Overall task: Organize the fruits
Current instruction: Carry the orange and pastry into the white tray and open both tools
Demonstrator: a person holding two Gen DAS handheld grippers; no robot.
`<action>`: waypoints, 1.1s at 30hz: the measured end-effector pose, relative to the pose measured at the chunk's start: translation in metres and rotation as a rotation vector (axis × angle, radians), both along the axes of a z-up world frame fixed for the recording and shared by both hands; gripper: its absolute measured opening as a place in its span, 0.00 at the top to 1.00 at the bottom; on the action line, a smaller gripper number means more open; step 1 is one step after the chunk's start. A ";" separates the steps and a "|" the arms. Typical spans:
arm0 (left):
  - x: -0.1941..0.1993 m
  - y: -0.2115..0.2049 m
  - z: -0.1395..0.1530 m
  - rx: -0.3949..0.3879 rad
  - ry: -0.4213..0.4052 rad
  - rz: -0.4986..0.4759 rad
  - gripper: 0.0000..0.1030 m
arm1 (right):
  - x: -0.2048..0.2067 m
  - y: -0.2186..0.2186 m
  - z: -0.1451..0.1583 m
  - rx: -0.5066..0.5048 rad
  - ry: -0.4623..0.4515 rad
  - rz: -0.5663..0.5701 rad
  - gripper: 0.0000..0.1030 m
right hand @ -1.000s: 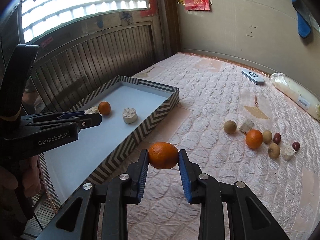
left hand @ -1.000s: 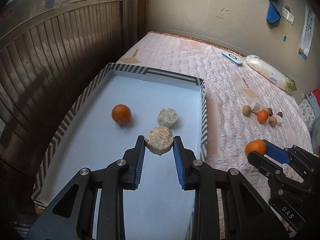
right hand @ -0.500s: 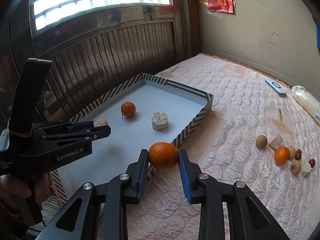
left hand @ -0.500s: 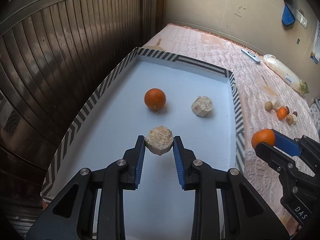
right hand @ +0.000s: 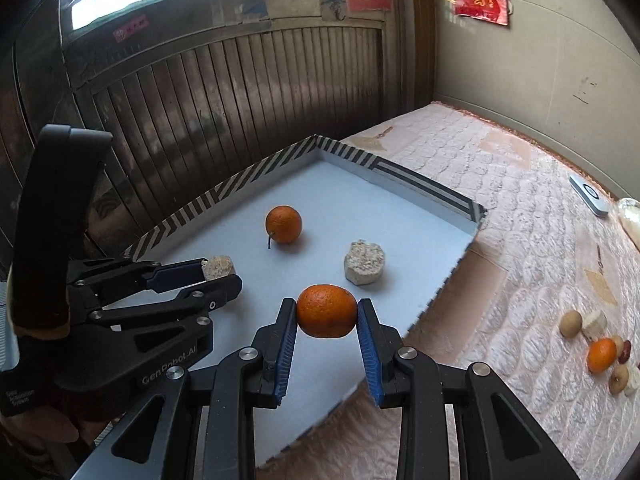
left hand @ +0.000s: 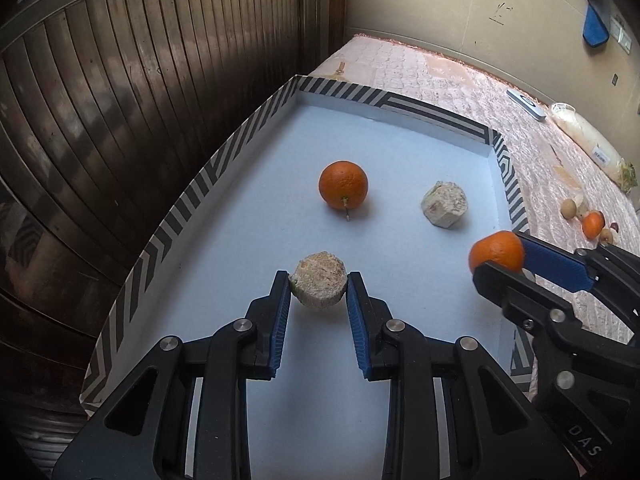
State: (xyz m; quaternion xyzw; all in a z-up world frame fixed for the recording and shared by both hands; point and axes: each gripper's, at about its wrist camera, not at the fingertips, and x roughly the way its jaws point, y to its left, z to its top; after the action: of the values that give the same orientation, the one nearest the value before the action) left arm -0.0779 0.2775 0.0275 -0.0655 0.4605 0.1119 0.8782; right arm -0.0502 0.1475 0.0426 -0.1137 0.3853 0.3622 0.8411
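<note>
So both hands are carrying something over the striped tray (left hand: 224,152) at once, which makes sense for sorting: the tray is sitting on the bed (right hand: 500,216) as the collection spot, and two pieces are already lying on its pale floor, an orange with a stem (left hand: 343,190) and a beige peeled chunk (left hand: 444,205), a bit apart from each other.

The left tool (left hand: 318,285) is nearly closed and is gripping a second beige chunk (left hand: 318,285) by its sides, blue pads pressing on both flanks. It's pointing down at the tray floor and hanging above the near part of it, so I'd guess it's about to set the chunk down there, clear of the two pieces already in place.

The right tool (right hand: 327,312) is also clamped down, squeezing a tangerine (right hand: 327,311) across its middle. In the right wrist view it's hovering over the tray's near-right edge, not yet deep inside.

The remaining fruit pile (right hand: 600,348) is waiting well off to the right on the quilt, another orange, some brownish round ones and a couple of dark red ones. Plenty left to move, I'd say.
</note>
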 end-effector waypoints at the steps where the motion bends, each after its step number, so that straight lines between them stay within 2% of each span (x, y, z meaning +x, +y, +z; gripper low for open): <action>1: 0.000 0.001 0.000 -0.004 0.002 0.001 0.73 | 0.001 0.003 -0.002 -0.007 0.002 0.006 0.71; 13: 0.004 0.006 -0.005 -0.018 0.032 0.020 0.73 | 0.010 0.026 -0.023 -0.085 0.027 0.030 0.71; 22: 0.005 0.008 -0.008 -0.041 0.053 0.034 0.72 | 0.012 0.030 -0.025 -0.087 0.034 0.032 0.70; 24: 0.006 0.008 -0.008 -0.038 0.055 0.038 0.66 | 0.012 0.028 -0.024 -0.085 0.035 0.028 0.70; 28: 0.003 0.008 -0.004 -0.035 0.031 0.054 0.44 | 0.010 0.020 -0.018 -0.065 0.031 0.010 0.70; 33: 0.001 0.003 0.001 0.004 0.016 0.059 0.41 | 0.008 0.005 -0.008 -0.006 0.036 -0.016 0.65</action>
State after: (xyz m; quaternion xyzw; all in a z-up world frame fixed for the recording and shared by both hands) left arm -0.0768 0.2803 0.0284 -0.0767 0.4650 0.1391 0.8710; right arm -0.0426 0.1521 0.0347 -0.1067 0.4025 0.3564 0.8364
